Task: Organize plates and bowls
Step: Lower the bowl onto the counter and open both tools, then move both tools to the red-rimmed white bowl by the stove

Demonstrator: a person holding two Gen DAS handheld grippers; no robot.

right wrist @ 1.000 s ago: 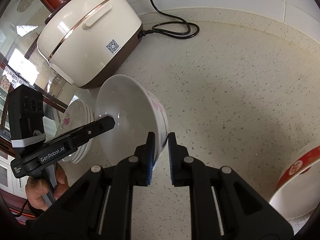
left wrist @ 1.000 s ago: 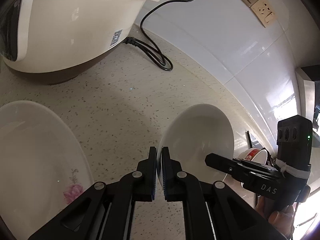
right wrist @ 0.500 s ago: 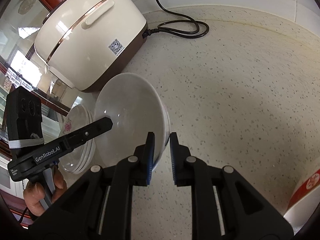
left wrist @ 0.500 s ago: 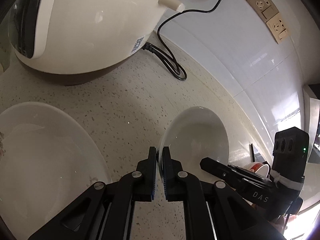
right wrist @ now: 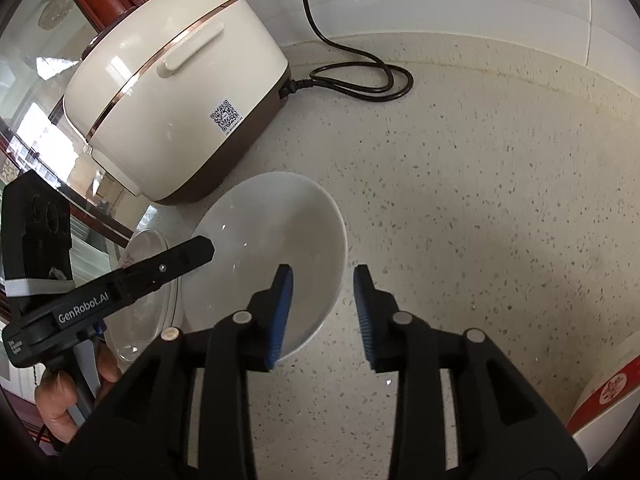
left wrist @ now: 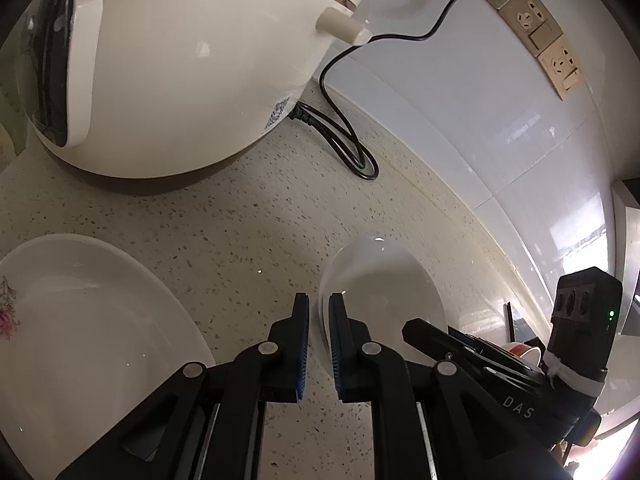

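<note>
White bowl (right wrist: 272,256): stands on the speckled countertop (right wrist: 480,208), just in front of the rice cooker (right wrist: 176,80), the landmark for all entries here. Plain white interior, tilted slightly toward the plates.

Right gripper (right wrist: 322,312): jaws spread wide, released. They straddle the bowl's near rim; the inner blue pad (right wrist: 280,312) lies over the bowl's interior, the other pad outside the rim. No pad visibly presses on the rim.

Left gripper (left wrist: 318,344): jaws narrowly parted. The bowl's rim (left wrist: 326,312) sits in the gap between the blue pads; whether they pinch it or merely flank it cannot be told. In the right wrist view one finger of this gripper (right wrist: 176,256) reaches over the bowl's rim on the plate side.

Stack of plates (right wrist: 148,300): on the counter, in front of the cooker and just beside the bowl, floral print at one edge (left wrist: 8,312).

Power cord (right wrist: 360,80): looped on the counter beside the cooker.

Red-and-white bowl (right wrist: 600,392): well apart from the cooker, at the frame edge.
</note>
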